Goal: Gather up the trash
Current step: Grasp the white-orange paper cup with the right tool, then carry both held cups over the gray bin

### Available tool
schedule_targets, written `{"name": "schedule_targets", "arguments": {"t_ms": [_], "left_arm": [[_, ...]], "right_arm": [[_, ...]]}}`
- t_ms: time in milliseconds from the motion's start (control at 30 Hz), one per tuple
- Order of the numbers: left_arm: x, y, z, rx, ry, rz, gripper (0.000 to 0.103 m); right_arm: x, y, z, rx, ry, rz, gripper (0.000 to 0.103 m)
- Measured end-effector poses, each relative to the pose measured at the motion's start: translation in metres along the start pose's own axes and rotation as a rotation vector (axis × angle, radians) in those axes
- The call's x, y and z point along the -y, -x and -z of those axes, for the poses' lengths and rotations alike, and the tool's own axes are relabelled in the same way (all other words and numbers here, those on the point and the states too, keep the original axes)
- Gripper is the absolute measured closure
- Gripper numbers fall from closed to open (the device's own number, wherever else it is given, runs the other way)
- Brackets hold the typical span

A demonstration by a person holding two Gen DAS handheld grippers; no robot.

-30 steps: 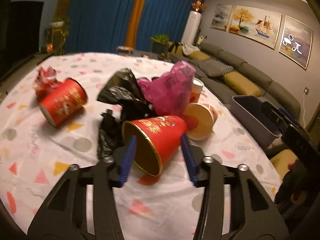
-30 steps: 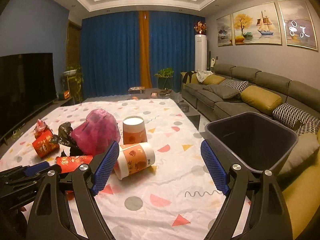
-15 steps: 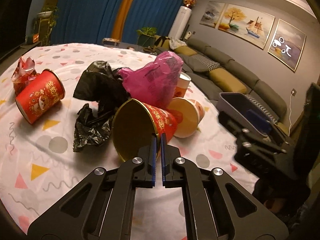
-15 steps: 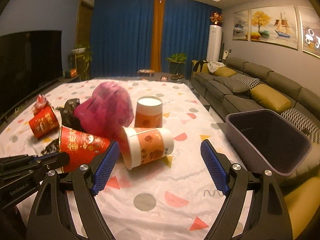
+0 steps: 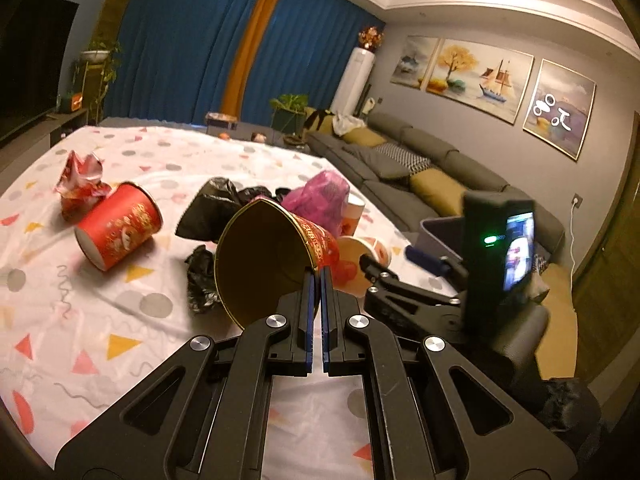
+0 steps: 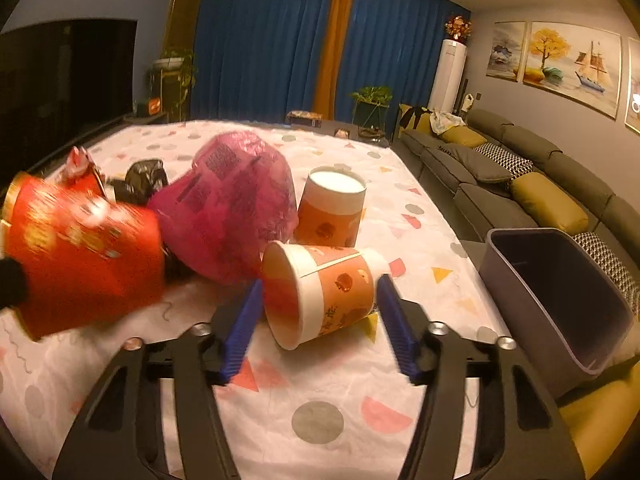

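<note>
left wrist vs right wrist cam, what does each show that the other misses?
Left wrist only: the second red cup lying on the table, and the right gripper from the side.

Right wrist only: the upright orange cup in full, and the bin's inside.

Both: the red cup pinched at its rim by the left gripper, the pink bag, the tipped orange cup, the sofa.

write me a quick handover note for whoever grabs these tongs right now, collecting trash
Left tongs: shut on the rim of the red cup, lifted off the cloth.
Right tongs: just been closing around the tipped orange cup; pads not yet pressing.
On the table: second red cup, upright orange cup, pink bag, black bags, crumpled red wrapper.
Grey bin at the table's right edge looks empty.
Left: bin everything.
</note>
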State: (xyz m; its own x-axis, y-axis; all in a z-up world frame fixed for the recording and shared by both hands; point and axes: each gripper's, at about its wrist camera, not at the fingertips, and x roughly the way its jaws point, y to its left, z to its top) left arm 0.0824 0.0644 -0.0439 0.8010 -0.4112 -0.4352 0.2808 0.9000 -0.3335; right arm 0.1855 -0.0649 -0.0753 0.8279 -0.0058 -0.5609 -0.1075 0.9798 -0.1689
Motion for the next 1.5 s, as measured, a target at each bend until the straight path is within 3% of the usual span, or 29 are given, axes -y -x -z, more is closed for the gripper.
{"name": "schedule_targets", "arguments": {"t_ms": [133, 200, 400, 967, 1500], "left_arm": [[0.000, 0.004, -0.002, 0.009, -0.003, 0.003, 0.101], [-0.003, 0.003, -0.002, 0.008, -0.004, -0.002, 0.101], [-0.005, 0.000, -0.001, 0.005, -0.001, -0.008, 0.101], [0.018, 0.001, -0.001, 0.015, -0.050, -0.009, 0.101], [0.076, 0.009, -0.024, 0.092, -0.156, 0.044, 0.101]], "right_arm": [[0.005, -0.009, 0.002, -0.029, -0.003, 0.019, 0.069], [0.010, -0.009, 0.004, -0.031, -0.012, 0.022, 0.085], [0.030, -0.001, 0.005, -0.005, -0.054, 0.040, 0.096], [0.077, 0.051, 0.014, 0.110, -0.191, 0.063, 0.098], [0.121, 0.105, 0.019, 0.233, -0.271, 0.081, 0.098]]}}
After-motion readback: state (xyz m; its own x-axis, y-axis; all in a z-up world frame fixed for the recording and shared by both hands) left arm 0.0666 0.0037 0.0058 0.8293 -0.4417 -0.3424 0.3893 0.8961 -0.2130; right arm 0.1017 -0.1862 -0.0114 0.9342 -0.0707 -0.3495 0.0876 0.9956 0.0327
